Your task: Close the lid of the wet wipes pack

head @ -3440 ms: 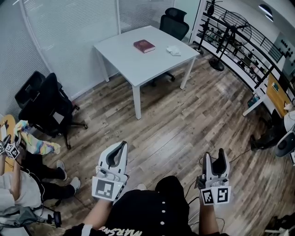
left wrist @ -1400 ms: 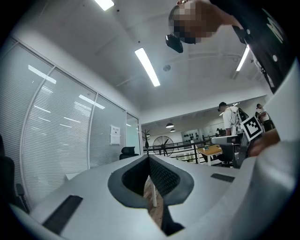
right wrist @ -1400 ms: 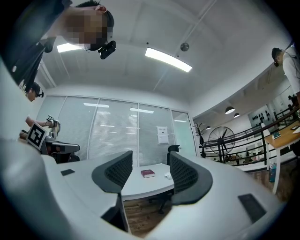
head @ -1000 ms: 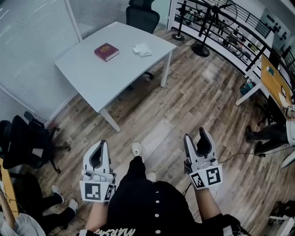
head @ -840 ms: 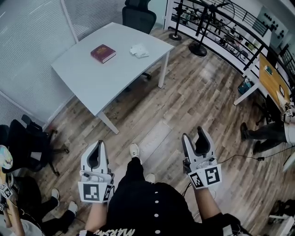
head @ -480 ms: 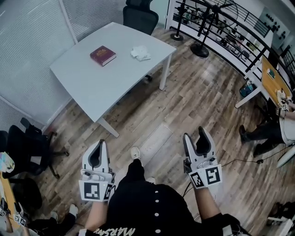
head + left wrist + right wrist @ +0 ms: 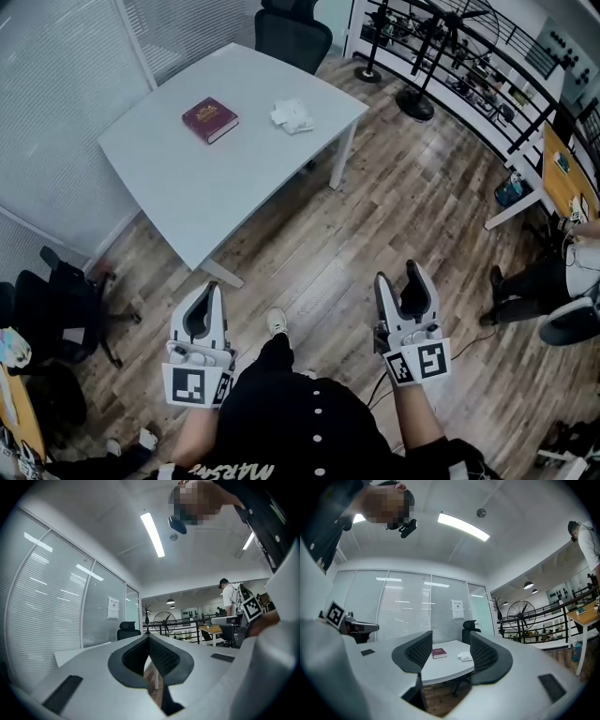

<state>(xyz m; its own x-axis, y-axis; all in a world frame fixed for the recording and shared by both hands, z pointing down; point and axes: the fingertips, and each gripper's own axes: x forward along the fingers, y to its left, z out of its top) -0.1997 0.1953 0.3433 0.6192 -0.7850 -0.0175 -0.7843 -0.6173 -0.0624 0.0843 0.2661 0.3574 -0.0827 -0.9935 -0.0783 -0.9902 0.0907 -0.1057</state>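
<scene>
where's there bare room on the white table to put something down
The table is bare over its whole near half, from the red book and white wipes pack down to the near corner. A narrower free strip lies between those two. The far edge is tighter: both items sit there, with a black chair behind.

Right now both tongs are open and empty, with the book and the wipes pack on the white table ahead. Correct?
Not quite. The left tongs are shut, closed together with nothing between them, as the left gripper view shows. Only the right tongs are open and empty. The book and the wipes pack do sit on the white table ahead.
</scene>
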